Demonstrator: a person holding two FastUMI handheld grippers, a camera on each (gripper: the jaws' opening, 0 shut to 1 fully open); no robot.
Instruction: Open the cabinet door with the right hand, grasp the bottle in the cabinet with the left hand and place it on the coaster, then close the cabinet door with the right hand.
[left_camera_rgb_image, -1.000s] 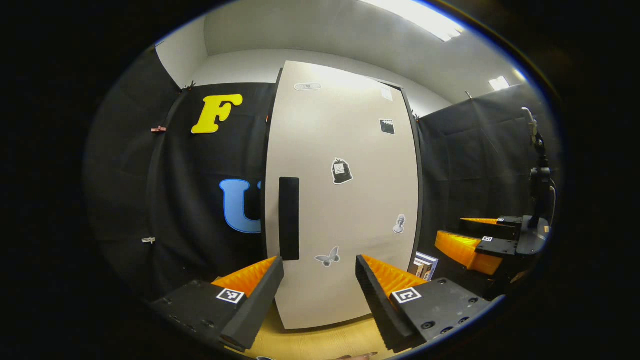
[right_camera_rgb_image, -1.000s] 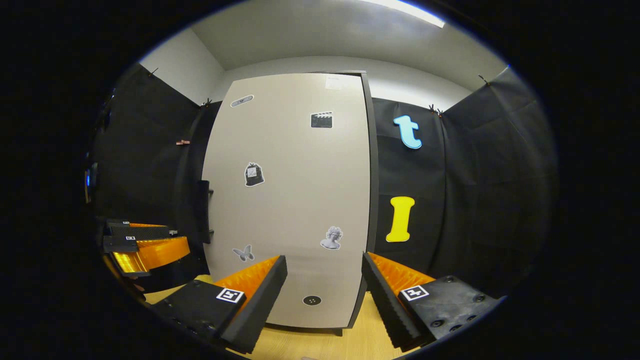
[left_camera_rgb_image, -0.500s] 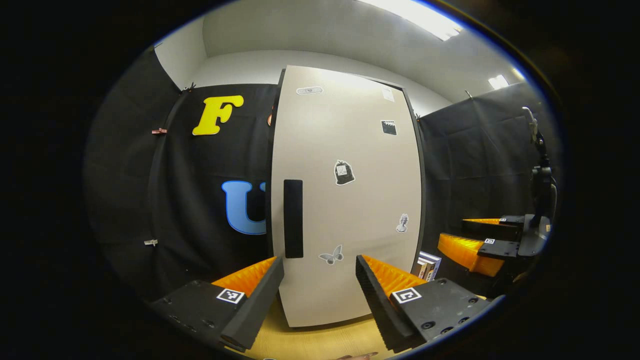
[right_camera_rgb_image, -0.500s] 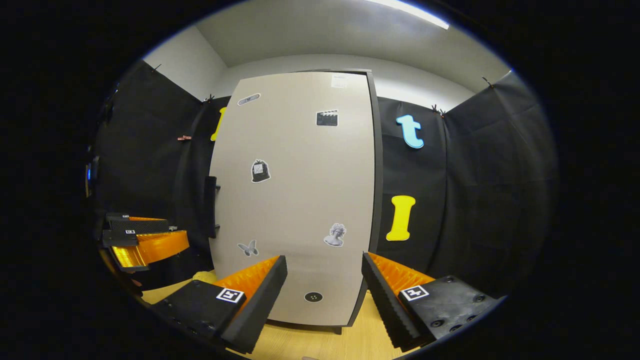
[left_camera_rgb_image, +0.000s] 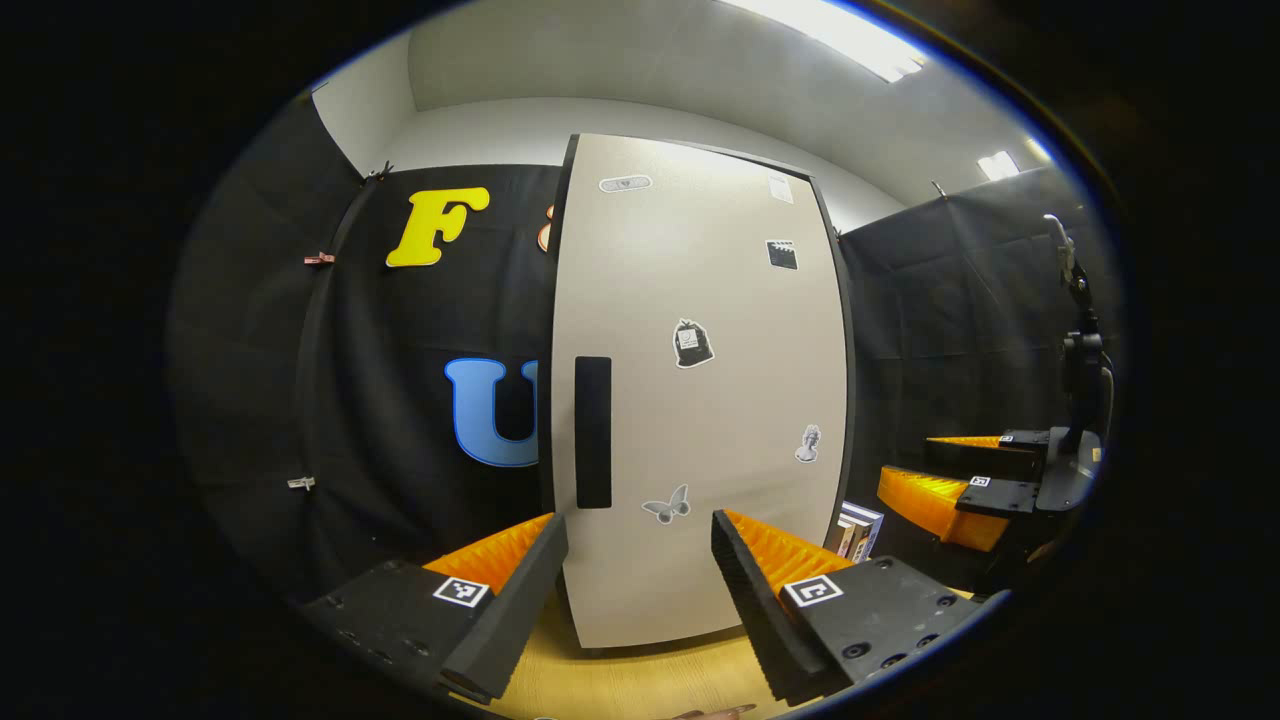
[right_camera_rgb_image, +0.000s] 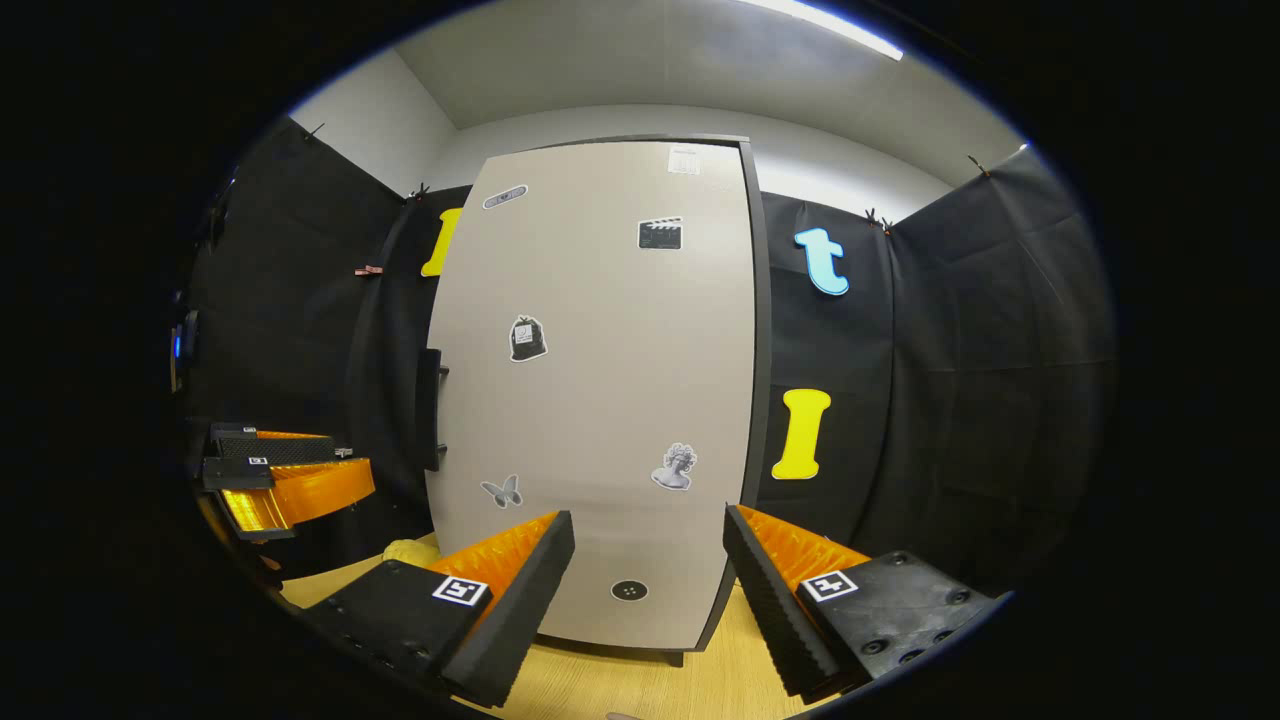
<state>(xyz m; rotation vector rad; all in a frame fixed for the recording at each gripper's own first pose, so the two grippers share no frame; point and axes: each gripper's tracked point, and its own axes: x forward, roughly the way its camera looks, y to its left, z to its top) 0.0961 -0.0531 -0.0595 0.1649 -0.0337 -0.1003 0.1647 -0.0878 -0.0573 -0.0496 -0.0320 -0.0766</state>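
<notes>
Cabinet door (left_camera_rgb_image: 700, 400) stands shut at twelve o'clock; we hold left gripper (left_camera_rgb_image: 640, 590) and right gripper (right_camera_rgb_image: 650, 590) with jaws apart.

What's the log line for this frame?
phase: pre-open | cabinet door: shut | right gripper: open, facing door | left gripper: open, empty

The shut cabinet door (right_camera_rgb_image: 600, 400) hides whatever the cabinet holds.

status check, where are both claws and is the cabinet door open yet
Left claw open, holding nothing. Right claw open, short of the cabinet door. Door shut, black handle untouched. Bottle hidden behind it; nothing in the way.
</notes>
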